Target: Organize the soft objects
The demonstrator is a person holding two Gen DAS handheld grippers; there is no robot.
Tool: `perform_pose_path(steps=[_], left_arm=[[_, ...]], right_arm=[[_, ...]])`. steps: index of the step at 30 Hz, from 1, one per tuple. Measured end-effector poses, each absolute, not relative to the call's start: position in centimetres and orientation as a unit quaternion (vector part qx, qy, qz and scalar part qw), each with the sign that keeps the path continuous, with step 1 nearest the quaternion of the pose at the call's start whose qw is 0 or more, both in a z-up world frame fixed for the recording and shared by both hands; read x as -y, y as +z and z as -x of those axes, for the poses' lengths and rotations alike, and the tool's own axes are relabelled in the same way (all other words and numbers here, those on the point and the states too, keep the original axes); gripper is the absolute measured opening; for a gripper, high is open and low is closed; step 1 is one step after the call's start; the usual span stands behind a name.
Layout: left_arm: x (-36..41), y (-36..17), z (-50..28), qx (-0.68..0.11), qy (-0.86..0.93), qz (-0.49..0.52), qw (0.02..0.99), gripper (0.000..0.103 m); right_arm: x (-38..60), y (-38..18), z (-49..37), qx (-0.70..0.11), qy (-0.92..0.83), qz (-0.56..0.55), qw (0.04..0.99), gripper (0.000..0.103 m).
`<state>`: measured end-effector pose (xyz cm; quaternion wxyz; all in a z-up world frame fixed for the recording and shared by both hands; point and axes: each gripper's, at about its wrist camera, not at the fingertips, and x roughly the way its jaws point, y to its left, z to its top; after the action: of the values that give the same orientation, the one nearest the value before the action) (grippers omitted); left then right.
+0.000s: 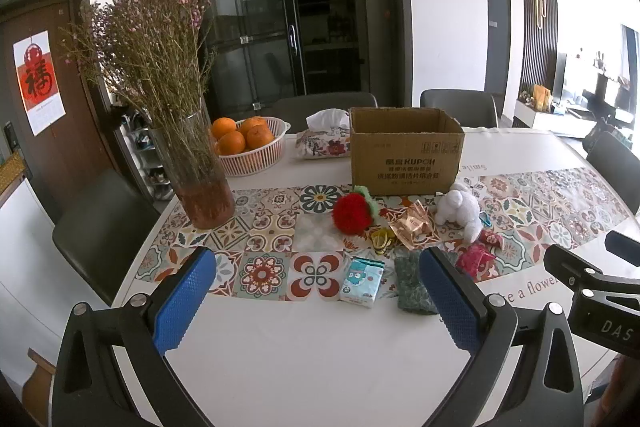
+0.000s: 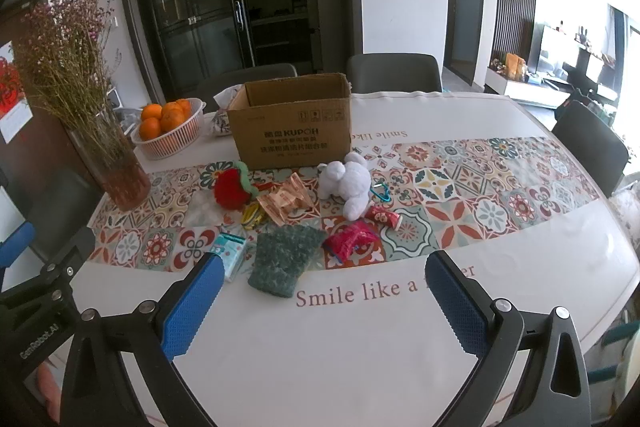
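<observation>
An open cardboard box point(image 1: 406, 155) point(image 2: 292, 125) stands at the back of the table. In front of it lie a red plush strawberry point(image 1: 353, 213) point(image 2: 231, 191), a white plush toy point(image 1: 460, 209) point(image 2: 349, 187), a dark green cloth pad point(image 1: 412, 283) point(image 2: 284, 261), a pink-red pouch point(image 1: 474, 259) point(image 2: 350, 241) and a small tissue pack point(image 1: 362, 281) point(image 2: 232, 251). My left gripper point(image 1: 316, 301) is open and empty above the table's near edge. My right gripper point(image 2: 320, 301) is open and empty, just short of the green pad.
A glass vase of dried flowers point(image 1: 200, 171) point(image 2: 116, 171) stands at left. A basket of oranges point(image 1: 250, 145) point(image 2: 170, 129) and a tissue box point(image 1: 324, 139) sit behind. Foil wrappers point(image 1: 412, 225) point(image 2: 286, 205), a blue carabiner point(image 2: 380, 191) and a small red packet point(image 2: 382, 215) lie among the toys. Chairs surround the table.
</observation>
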<state>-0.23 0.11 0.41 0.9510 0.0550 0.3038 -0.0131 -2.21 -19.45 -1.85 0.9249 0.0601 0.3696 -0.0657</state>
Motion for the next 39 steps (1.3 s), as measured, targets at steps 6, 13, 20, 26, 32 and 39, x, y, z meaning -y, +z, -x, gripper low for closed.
perform_pose_path(steps=[6, 13, 20, 26, 32, 39], left_arm=[[-0.09, 0.49, 0.14, -0.304, -0.013, -0.055, 0.951, 0.103], [-0.05, 0.47, 0.11, -0.303, -0.014, -0.055, 0.951, 0.103], [-0.03, 0.46, 0.11, -0.304, -0.014, -0.054, 0.951, 0.103], [-0.14, 0.45, 0.09, -0.304, -0.016, -0.054, 0.951, 0.103], [-0.14, 0.45, 0.13, -0.304, -0.017, -0.054, 0.951, 0.103], [-0.12, 0.46, 0.1, -0.305, -0.017, -0.054, 0.951, 0.103]], right_arm=[[19.54, -1.91, 2.23, -0.37, -0.065, -0.061, 0.925, 0.102], [19.3, -1.93, 2.2, -0.37, -0.066, -0.061, 0.925, 0.102], [19.36, -2.0, 2.22, -0.369, -0.066, -0.061, 0.925, 0.102], [19.34, -2.03, 2.2, -0.369, -0.066, -0.062, 0.925, 0.102], [19.32, -2.05, 2.12, -0.37, -0.065, -0.062, 0.925, 0.102], [19.26, -2.01, 2.05, -0.37, -0.065, -0.062, 0.925, 0.102]])
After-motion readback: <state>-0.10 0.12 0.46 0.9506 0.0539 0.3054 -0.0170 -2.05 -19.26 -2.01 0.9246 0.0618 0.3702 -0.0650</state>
